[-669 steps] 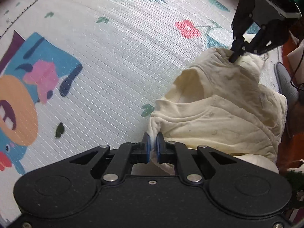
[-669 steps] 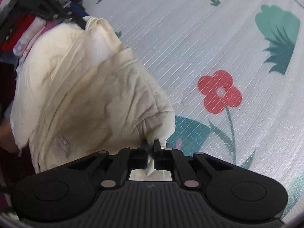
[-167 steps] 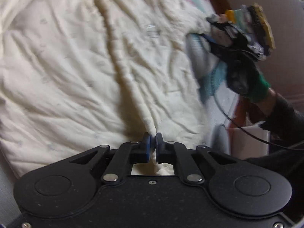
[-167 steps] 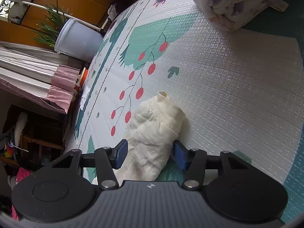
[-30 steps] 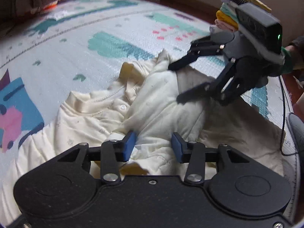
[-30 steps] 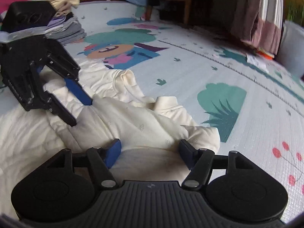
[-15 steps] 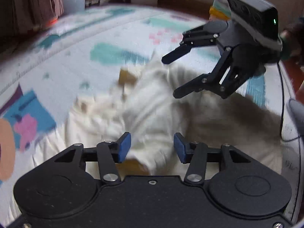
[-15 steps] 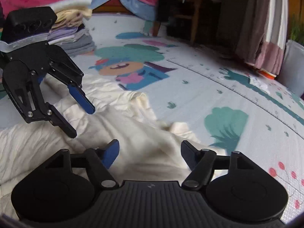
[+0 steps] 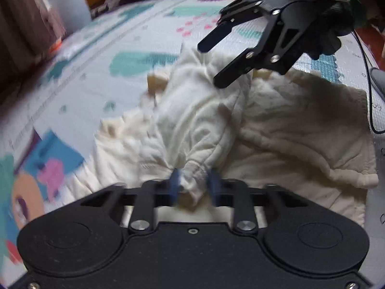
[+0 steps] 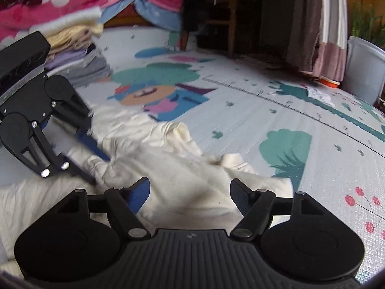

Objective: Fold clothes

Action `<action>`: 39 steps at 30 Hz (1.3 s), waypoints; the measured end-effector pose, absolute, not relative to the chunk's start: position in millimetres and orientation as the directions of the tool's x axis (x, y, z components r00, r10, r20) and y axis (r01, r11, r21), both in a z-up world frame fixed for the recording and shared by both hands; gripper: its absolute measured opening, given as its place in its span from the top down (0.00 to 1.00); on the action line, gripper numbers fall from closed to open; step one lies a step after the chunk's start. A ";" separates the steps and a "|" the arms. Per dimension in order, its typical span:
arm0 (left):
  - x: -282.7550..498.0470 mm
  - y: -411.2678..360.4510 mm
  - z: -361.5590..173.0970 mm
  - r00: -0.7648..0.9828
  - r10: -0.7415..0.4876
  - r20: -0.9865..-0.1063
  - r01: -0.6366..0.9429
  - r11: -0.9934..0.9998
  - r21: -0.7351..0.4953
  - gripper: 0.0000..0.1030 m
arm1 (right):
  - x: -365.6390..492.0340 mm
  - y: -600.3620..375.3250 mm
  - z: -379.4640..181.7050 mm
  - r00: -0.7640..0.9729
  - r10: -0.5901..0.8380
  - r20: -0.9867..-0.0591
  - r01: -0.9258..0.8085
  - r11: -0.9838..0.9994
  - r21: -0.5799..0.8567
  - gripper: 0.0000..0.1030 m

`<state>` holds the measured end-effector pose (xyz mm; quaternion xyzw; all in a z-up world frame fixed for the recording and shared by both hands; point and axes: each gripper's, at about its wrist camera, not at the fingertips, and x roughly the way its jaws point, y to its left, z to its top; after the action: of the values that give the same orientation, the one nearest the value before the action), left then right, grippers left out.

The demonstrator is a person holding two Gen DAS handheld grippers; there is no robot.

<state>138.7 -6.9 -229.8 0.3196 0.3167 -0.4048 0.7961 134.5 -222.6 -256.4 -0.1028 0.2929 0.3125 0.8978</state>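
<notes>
Now my left claw [image 9: 193, 185] is closing on a bunched cuff of the cream garment [image 9: 276, 130] at lower centre; my right claw [image 10: 190, 193] hangs released above it.

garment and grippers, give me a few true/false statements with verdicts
1. The left gripper has a bunched cuff of the cream garment between its closing jaws. True.
2. The right gripper is clamped on cloth. False: its jaws stand wide apart above the garment, gripping nothing.
3. The garment lies on a patterned play mat. True.
4. The garment is already a neat folded square. False: it lies rumpled and spread out.
5. A stack of folded clothes sits behind the left gripper. True.
</notes>
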 end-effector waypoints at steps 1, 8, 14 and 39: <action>138.2 -8.9 -229.6 0.480 -0.433 -0.763 0.848 0.450 0.279 0.80 | 137.5 -223.1 -260.7 0.625 0.490 -0.608 -0.619 0.785 -0.004 0.28; 146.5 17.5 -223.3 0.395 -0.454 -0.799 0.830 0.548 0.099 0.51 | 148.2 -215.5 -277.0 0.573 0.441 -0.691 -0.634 0.773 -0.033 0.25; 135.9 99.9 -210.4 0.449 -0.417 -0.790 0.557 0.822 -0.118 0.49 | 132.2 -195.2 -261.0 0.604 0.531 -0.594 -0.694 0.717 -0.064 0.42; 147.1 279.1 -233.9 0.622 -0.241 -0.745 -0.258 0.835 -0.486 0.91 | 145.1 -143.2 -272.3 0.407 0.605 -0.684 -0.738 0.659 0.144 0.23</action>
<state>147.1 279.1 -233.9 -0.2870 0.4349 0.0049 0.8535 145.1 -143.2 -272.3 -0.0906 0.3665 0.4027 0.8339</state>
